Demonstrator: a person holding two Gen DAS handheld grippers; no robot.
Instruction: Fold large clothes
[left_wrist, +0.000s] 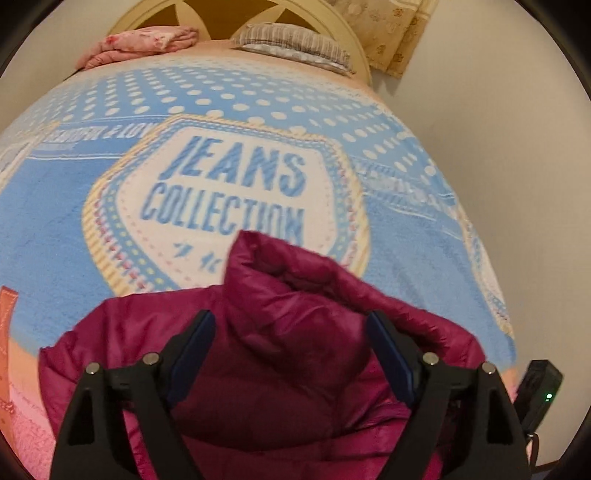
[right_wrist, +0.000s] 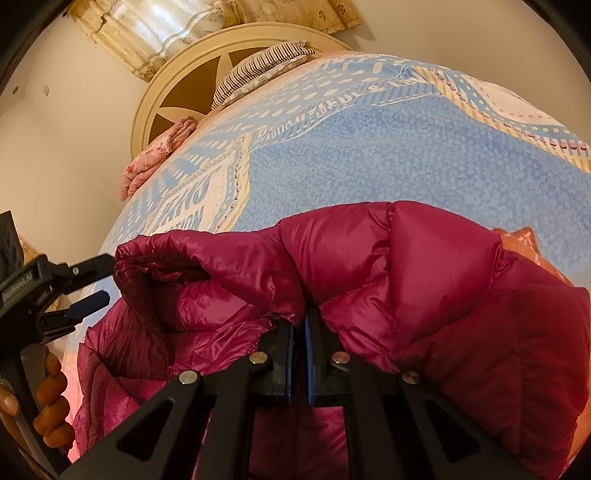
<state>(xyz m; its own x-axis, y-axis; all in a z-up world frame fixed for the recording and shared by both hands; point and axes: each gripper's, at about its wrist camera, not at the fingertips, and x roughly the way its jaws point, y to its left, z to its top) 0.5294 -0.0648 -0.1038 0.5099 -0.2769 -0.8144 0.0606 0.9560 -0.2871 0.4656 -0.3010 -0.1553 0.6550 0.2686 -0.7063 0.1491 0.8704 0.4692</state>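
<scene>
Right now a big bed fills both views, covered by a blue blanket with white dots and the words "JEANS COLLECTION". At the far end stands a cream headboard, with a curtain hanging behind it. A striped pillow and a folded pink cloth lie at the far end of the bed, by the headboard.

On the near part of the bed lies a puffy dark pink jacket. It is bunched up, and one fold of it stands up in a peak in the left wrist view.

The right gripper has its jaws pressed together on an edge of the jacket, with the shiny cloth pinched between the blue pads.

The left gripper has its jaws wide apart. The jacket lies below and between them, but the pads do not press on it. In the right wrist view it sits just left of the jacket, and a hand holds its handle.
</scene>
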